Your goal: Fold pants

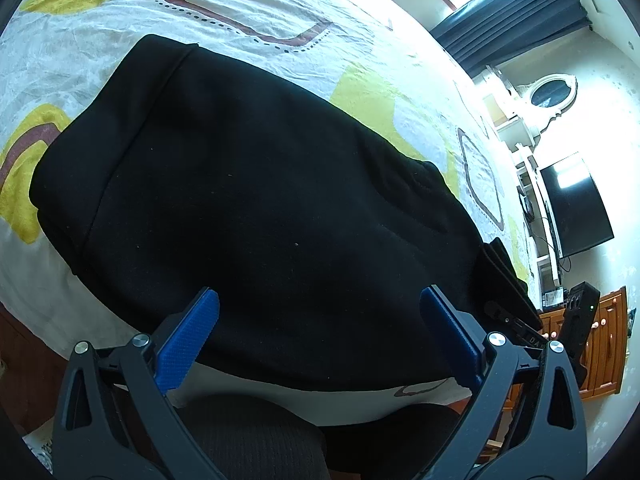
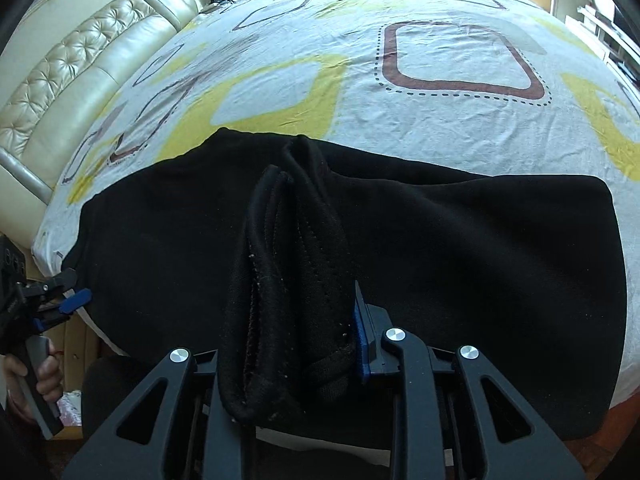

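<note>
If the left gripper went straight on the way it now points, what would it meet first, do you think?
Most likely the black pants spread on the bed sheet: the open left gripper aims straight at the cloth, though depth is hard to judge.

A home bedroom: a wide bed [image 2: 440, 128] under a white sheet printed with yellow and brown shapes, backed by a tufted cream headboard [image 2: 80, 68]. Dark curtains [image 1: 516, 12] hang at a bright window, with a flat television [image 1: 576, 204] on white shelving, an oval mirror [image 1: 550, 94] and a wooden dresser [image 1: 600, 344] along the wall.
</note>
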`<control>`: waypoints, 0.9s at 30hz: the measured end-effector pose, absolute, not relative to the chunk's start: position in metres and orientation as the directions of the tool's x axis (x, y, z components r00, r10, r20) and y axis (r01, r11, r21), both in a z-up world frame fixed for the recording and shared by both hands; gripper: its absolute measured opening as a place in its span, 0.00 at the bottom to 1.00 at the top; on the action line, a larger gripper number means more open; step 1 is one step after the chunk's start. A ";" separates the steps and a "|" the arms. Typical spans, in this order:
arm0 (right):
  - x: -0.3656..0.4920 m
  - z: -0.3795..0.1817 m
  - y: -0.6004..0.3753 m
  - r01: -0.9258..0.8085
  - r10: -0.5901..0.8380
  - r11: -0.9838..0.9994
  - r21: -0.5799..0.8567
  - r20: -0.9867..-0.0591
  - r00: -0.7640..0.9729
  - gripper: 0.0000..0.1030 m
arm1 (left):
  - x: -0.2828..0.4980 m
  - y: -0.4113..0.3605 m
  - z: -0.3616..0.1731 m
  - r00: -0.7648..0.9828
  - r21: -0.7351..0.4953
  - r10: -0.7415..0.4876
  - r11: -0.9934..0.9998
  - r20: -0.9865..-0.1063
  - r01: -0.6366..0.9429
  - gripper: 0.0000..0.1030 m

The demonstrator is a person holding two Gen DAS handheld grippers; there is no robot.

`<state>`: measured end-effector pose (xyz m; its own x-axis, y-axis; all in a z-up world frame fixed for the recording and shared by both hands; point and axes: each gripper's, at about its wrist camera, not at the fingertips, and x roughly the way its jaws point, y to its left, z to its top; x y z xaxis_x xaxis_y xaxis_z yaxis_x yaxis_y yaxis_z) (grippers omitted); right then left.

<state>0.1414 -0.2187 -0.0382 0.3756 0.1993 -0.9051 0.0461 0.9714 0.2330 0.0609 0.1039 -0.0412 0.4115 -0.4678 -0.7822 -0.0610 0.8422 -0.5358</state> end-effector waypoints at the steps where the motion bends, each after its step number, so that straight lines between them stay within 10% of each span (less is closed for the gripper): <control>1: 0.139 -0.037 -0.213 0.036 0.188 0.975 0.217 -0.906 0.381 0.35 | 0.061 0.103 -0.041 0.411 -0.536 -0.468 0.842 -0.782 -0.061 0.97; 5: 0.136 -0.034 -0.194 0.015 0.239 0.964 0.267 -0.886 0.397 0.61 | 0.062 0.101 -0.041 0.411 -0.529 -0.463 0.847 -0.785 -0.057 0.97; 18: 0.127 0.004 -0.182 -0.119 0.645 0.750 0.651 -0.677 0.354 0.72 | 0.066 0.096 -0.043 0.406 -0.515 -0.455 0.856 -0.793 -0.048 0.97; 27: 0.099 0.015 -0.397 0.233 0.362 0.719 0.654 -0.640 0.678 0.73 | 0.066 0.096 -0.043 0.405 -0.517 -0.456 0.855 -0.792 -0.050 0.97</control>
<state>0.0991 -0.3972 0.0154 0.6777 0.3624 -0.6398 0.2330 0.7194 0.6544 0.0664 0.0964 -0.0433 0.4052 -0.4560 -0.7924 -0.0495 0.8545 -0.5171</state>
